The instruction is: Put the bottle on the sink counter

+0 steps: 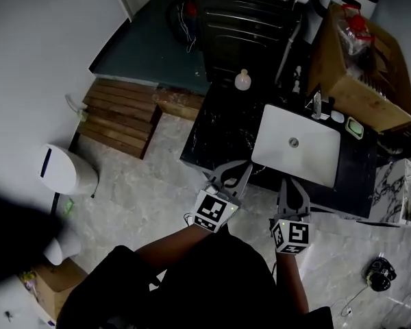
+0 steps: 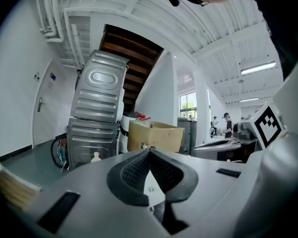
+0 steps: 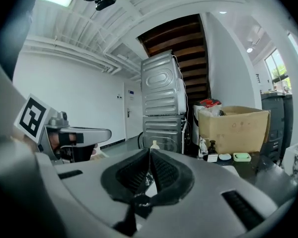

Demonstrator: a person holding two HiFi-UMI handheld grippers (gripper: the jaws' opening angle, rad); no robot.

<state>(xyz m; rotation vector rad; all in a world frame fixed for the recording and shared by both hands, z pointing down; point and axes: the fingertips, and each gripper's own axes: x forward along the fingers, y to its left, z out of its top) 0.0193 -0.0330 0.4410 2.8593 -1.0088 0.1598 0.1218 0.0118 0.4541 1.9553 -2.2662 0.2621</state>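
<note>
A small pale bottle stands upright at the far left corner of the black marble sink counter, close to the stacked grey machines. It also shows small in the left gripper view as the bottle and in the right gripper view as the bottle. My left gripper hovers at the counter's near edge, jaws shut with nothing between them. My right gripper is beside it, in front of the white sink, also shut and empty. Both are well short of the bottle.
A big cardboard box sits at the counter's right end, with a faucet and a green soap dish near it. Stacked grey machines stand behind. A wooden pallet and a white bin are on the floor at left.
</note>
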